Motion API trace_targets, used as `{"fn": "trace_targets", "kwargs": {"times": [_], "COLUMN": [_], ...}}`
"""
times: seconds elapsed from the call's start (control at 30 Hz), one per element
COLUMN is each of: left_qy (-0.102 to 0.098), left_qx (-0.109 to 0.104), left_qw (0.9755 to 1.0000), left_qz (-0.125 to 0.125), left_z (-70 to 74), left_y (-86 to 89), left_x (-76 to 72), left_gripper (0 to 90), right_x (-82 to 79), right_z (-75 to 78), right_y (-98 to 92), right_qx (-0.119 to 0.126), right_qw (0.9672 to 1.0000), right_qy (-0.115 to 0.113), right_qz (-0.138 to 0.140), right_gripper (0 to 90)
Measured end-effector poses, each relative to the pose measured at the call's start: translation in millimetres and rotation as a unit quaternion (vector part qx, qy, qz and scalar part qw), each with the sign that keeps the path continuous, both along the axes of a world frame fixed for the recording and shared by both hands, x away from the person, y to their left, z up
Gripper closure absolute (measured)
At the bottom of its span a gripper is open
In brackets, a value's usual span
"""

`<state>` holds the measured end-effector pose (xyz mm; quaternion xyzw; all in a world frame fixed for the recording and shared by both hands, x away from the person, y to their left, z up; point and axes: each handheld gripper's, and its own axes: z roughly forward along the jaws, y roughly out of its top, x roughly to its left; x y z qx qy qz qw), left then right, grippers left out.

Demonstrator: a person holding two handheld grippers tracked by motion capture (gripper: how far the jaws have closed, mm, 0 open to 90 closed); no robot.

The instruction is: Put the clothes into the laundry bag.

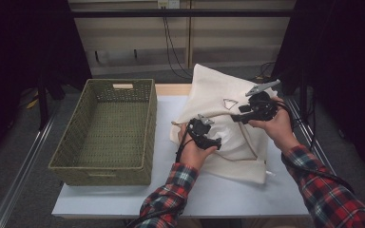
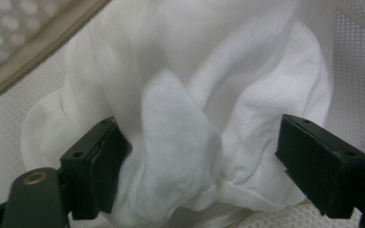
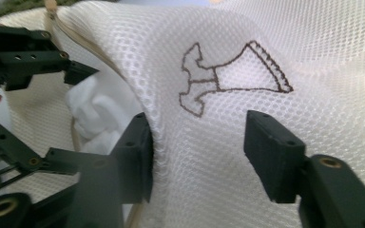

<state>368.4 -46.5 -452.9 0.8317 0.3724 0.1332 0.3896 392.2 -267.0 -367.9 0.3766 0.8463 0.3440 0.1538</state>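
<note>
Two grippers at a cream mesh laundry bag (image 1: pixel 218 90) on the table (image 1: pixel 247 194).

High view: the bag lies right of the green woven basket (image 1: pixel 107 130), left gripper (image 1: pixel 215 141) and right gripper (image 1: pixel 237 117) at it.
Left gripper view: fingers (image 2: pixel 95 166) apart around bunched white cloth (image 2: pixel 195 118).
Right gripper view: fingers (image 3: pixel 133 156) spread, mesh between them unpinched.

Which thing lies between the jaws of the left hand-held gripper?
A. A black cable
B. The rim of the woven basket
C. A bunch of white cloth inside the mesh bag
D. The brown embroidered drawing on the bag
C: in the left gripper view, crumpled white cloth sits between the jaws of the left hand-held gripper, with the mesh bag around it.
</note>
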Motion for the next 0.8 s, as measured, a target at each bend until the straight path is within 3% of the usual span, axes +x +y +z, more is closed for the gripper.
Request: {"fn": "trace_targets", "kwargs": {"times": [0.1, 0.17, 0.27, 0.37, 0.47, 0.63, 0.7, 0.8], "left_qy": [-0.002, -0.008, -0.012, -0.01, -0.01, -0.018, -0.025, -0.011], "left_qx": [0.0, -0.003, -0.003, 0.012, 0.031, 0.055, 0.074, 0.064], "left_qw": [1.0, 1.0, 0.9999, 0.9999, 0.9994, 0.9983, 0.9969, 0.9978], "left_qz": [0.001, 0.001, -0.003, -0.007, -0.008, -0.005, -0.006, 0.013], "left_z": [-0.2, -2.6, -9.2, -15.8, -22.6, -24.8, -21.8, -19.6], "left_y": [0.0, -2.0, -7.7, -14.1, -20.8, -24.9, -24.1, -23.7], "left_x": [-0.1, -1.2, -1.8, 0.2, 3.5, 5.2, 6.4, 10.4], "left_gripper": [15.0, 12.4, 9.0, 9.4, 14.4, 40.8, 60.9, 72.3], "right_x": [0.9, 1.9, 3.5, 3.1, 2.4, 2.7, 2.5, 1.5], "right_z": [-5.5, -10.4, -15.1, -14.8, -12.6, -12.5, -13.4, -13.2], "right_y": [1.4, 2.8, 1.3, -1.6, -3.0, -7.7, -8.5, -8.5], "right_qx": [-0.013, -0.034, -0.031, -0.012, -0.006, 0.014, 0.017, 0.021], "right_qw": [0.9999, 0.9994, 0.9995, 0.9999, 1.0, 0.9998, 0.9998, 0.9996], "right_qy": [-0.002, -0.005, -0.005, 0.001, 0.002, 0.007, 0.011, 0.011], "right_qz": [-0.003, -0.01, -0.004, -0.004, -0.004, -0.009, -0.009, -0.013], "right_gripper": [42.3, 42.6, 59.7, 80.4, 84.9, 86.0, 86.3, 86.9]}}
